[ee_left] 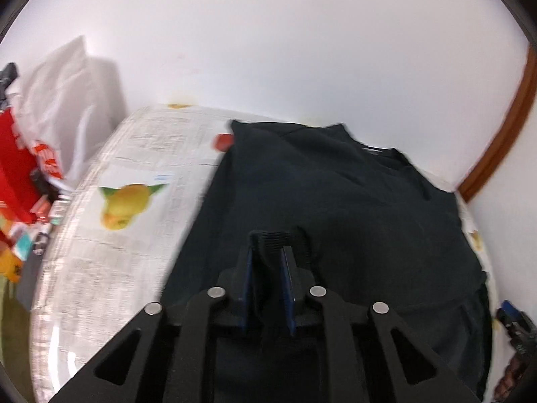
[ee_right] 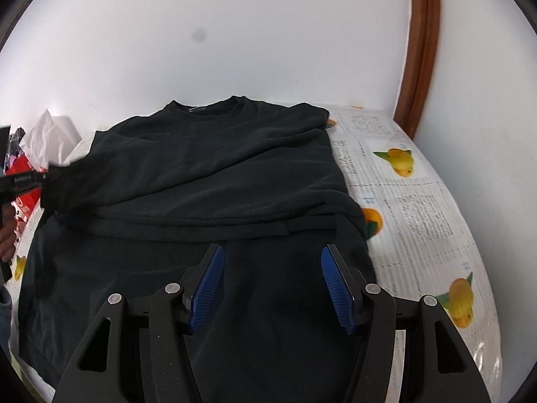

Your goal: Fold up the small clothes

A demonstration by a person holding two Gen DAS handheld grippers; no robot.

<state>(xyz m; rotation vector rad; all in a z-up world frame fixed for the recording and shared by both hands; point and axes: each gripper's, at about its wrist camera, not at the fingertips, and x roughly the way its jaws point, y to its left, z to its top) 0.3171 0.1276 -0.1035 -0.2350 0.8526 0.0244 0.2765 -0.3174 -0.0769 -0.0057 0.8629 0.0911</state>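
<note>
A black long-sleeved shirt [ee_right: 214, 174] lies spread on a table covered with a newspaper-and-lemon print cloth [ee_right: 419, 208]. One sleeve is folded across the body. My left gripper [ee_left: 268, 245] is shut on a fold of the black shirt [ee_left: 335, 201]; in the right wrist view it shows at the far left [ee_right: 33, 178], holding the shirt's left sleeve end. My right gripper [ee_right: 272, 262] is open and empty, above the shirt's lower part, its blue pads [ee_right: 208, 278] apart.
A white wall stands behind the table. A brown wooden door frame [ee_right: 419, 50] is at the right. White bags and red packages [ee_left: 30, 154] are piled left of the table. The tablecloth [ee_left: 117, 201] shows left of the shirt.
</note>
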